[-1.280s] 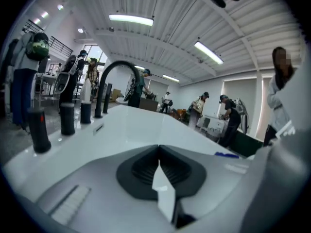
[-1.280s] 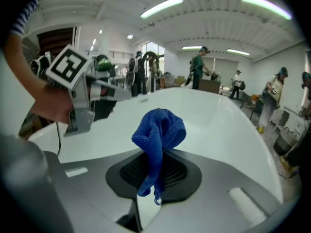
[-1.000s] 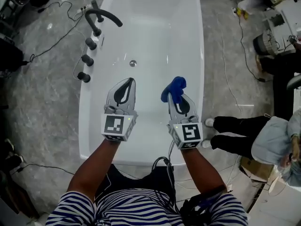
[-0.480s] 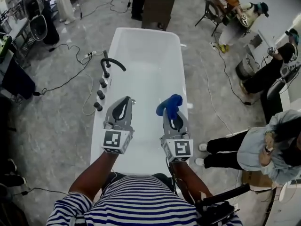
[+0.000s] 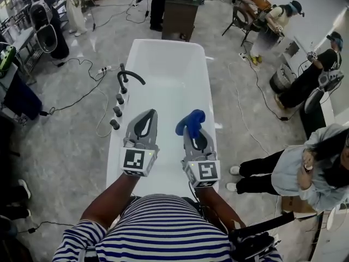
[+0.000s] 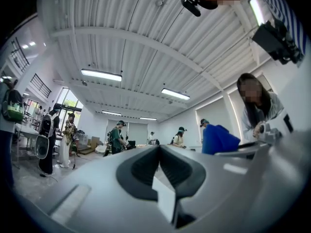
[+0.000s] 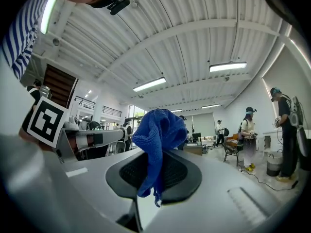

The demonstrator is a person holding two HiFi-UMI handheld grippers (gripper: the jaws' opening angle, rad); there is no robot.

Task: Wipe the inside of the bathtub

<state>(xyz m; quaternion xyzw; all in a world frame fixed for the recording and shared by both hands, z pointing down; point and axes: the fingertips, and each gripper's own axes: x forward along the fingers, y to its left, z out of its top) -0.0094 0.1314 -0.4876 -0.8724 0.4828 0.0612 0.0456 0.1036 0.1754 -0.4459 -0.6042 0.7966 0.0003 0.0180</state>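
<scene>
The white bathtub [image 5: 169, 75] stretches away from me in the head view, and its inside looks bare. Both grippers are held side by side above its near end, well above the tub. My left gripper [image 5: 147, 115] is shut with nothing in it; in the left gripper view its jaws [image 6: 159, 148] meet at the tips. My right gripper [image 5: 191, 129] is shut on a bunched blue cloth [image 5: 190, 121]. The cloth [image 7: 158, 136] sticks up above the jaws and hangs down between the pads. It also shows as a blue patch [image 6: 219, 139] in the left gripper view.
A black faucet [image 5: 130, 76] and black knobs [image 5: 116, 111] line the tub's left rim. A seated person [image 5: 294, 171] is close on the right of the tub. A dark stand [image 5: 180, 14] and more people are beyond the far end. Cables [image 5: 82, 94] trail on the grey floor.
The head view has pulled back and up, so the tub looks smaller and more of the room shows. Both grippers stay side by side, the cloth still held in the right one.
</scene>
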